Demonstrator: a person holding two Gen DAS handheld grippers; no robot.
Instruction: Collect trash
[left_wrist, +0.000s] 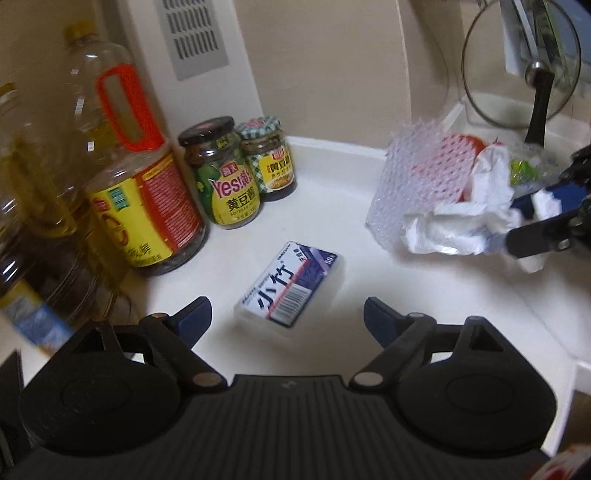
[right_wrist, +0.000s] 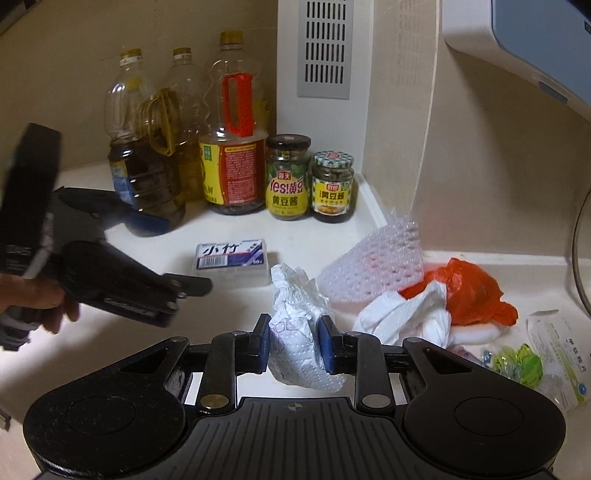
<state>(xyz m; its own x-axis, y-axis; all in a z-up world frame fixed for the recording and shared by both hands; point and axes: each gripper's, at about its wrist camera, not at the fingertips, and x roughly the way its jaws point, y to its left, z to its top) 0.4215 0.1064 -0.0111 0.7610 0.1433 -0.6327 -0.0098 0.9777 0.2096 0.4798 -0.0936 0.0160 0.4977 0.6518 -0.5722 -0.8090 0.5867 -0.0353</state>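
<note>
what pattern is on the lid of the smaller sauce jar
A green-and-white gingham check on the smaller jar's lid, clearest in the right wrist view.

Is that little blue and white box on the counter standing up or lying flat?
Lying flat. The box rests on its broad side on the counter, label and barcode facing up, just ahead of the open left gripper.

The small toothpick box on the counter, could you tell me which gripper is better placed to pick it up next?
Left. The left gripper is open with the toothpick box lying just ahead between its fingers. The right gripper is shut on a crumpled paper towel, so it is occupied.
</note>
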